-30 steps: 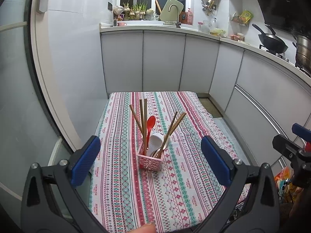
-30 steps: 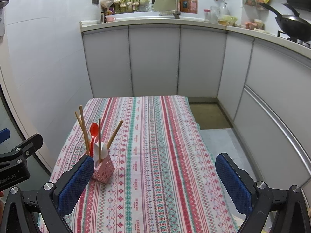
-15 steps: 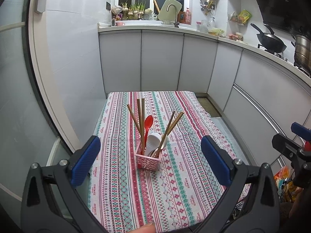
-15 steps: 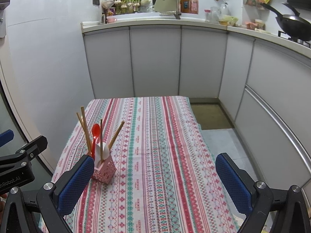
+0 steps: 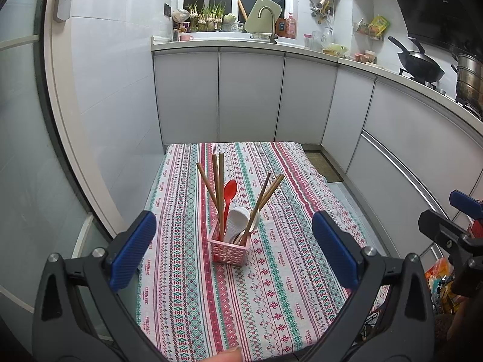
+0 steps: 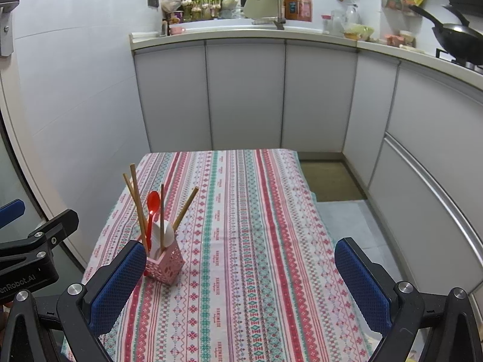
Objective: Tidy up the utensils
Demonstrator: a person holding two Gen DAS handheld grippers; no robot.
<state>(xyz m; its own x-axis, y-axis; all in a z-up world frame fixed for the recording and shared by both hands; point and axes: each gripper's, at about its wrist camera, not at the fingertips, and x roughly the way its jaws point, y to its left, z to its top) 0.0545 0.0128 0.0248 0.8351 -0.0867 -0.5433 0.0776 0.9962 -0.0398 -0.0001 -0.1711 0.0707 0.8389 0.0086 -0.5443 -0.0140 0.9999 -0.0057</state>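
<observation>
a: what changed?

b: i've drawn both back a touch. my left gripper (image 5: 231, 249) and right gripper (image 6: 238, 271) gape wide, empty.

a: and the utensils?

b: wooden chopsticks (image 5: 218, 193), red plastic spoon (image 5: 228, 194) and white spoon (image 5: 237, 221) stand in the pink perforated holder (image 5: 230, 249), frame centre, on the striped tablecloth (image 5: 271, 286). looks finished. nothing obstructs; grey cabinets (image 5: 247, 96) sit far behind.

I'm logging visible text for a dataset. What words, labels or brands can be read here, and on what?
"enRobot.AI", cut off at the frame edge: on the left gripper, seen from the right wrist view.
"HANDMADE", repeated along the stripes: on the tablecloth.
Bottle labels by the sink: too small to read.
</observation>
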